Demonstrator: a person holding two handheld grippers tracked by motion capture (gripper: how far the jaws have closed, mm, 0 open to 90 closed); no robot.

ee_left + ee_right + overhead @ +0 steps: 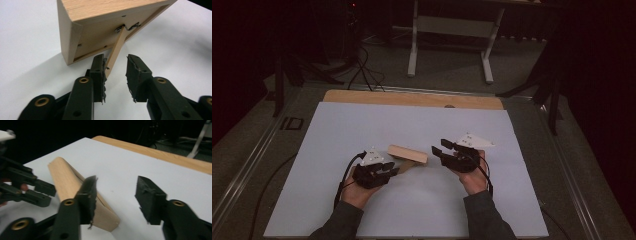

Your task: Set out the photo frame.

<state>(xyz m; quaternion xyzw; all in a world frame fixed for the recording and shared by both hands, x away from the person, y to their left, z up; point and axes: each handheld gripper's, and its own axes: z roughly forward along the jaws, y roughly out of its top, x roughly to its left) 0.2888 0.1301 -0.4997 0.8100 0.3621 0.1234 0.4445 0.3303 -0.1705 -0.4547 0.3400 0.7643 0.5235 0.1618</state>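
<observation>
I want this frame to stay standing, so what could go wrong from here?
1. The left gripper has the thin leg between open jaws, against one pad; a sideways pull could strain its small hinge.
2. The frame leans on that leg alone, so nudging it could tip it over.
3. The right gripper stands open beside the frame and could bump it.

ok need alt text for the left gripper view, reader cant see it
A wooden picture frame leans on its thin back stand over a white table surface, its back facing the camera. The left gripper reaches toward it from below, jaws apart around the stand's lower end; one black pad is against the stand, the other clear of it.
</observation>
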